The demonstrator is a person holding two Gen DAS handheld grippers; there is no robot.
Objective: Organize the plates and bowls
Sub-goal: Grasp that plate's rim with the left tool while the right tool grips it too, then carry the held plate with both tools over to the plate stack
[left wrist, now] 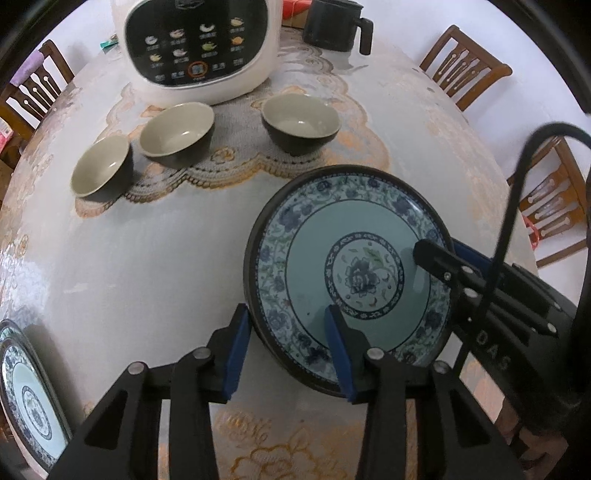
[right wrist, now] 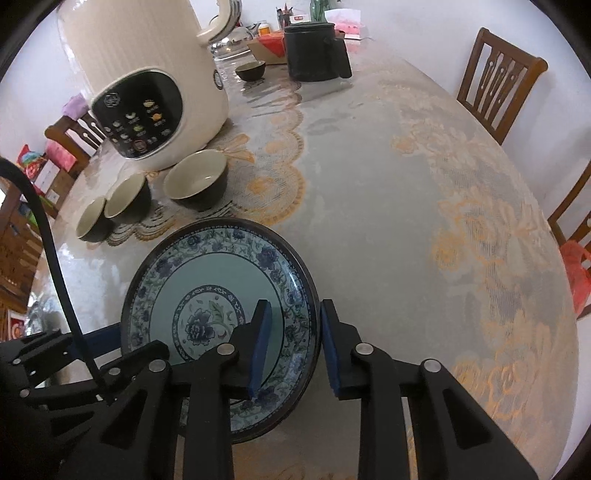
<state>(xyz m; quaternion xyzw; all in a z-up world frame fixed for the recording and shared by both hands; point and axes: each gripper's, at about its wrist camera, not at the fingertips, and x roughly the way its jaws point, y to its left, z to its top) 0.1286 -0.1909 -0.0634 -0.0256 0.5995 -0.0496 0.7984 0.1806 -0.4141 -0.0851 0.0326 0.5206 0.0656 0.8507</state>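
Counter (right wrist: pixel 369 206): lace-patterned cloth, wooden chairs round its far and right edges, and most of the sorting, by my reading, yet to come.
Rice cooker (left wrist: pixel 199 48): big white body at the far left, control panel facing us.
Dark pot (left wrist: pixel 332 26): far side, right of the cooker.
Plate (left wrist: pixel 351 280): blue floral, near centre, and both tongs are on it at once! It looks tilted, but whether it is clear of the counter I cannot tell.
Second plate (left wrist: pixel 29 398): same pattern, sitting at the near left edge. Likely the stacking spot, so this pair is not yet together.
Three bowls (left wrist: pixel 177 133): dark outside, pale inside, in a loose row in front of the cooker; all separate, none nested.
Left tongs (left wrist: pixel 291 354): straddling the plate's near-left rim, one blue pad outside, one on the face. Partly closed, but whether they truly pinch I cannot tell.
Right tongs (right wrist: pixel 293 350): same story on the right rim, rim between the pads, grip not certain.
Left view only: the second plate.
Right view only: a fourth small bowl (right wrist: pixel 251 70) far off by the dark pot, plus clutter beyond it.
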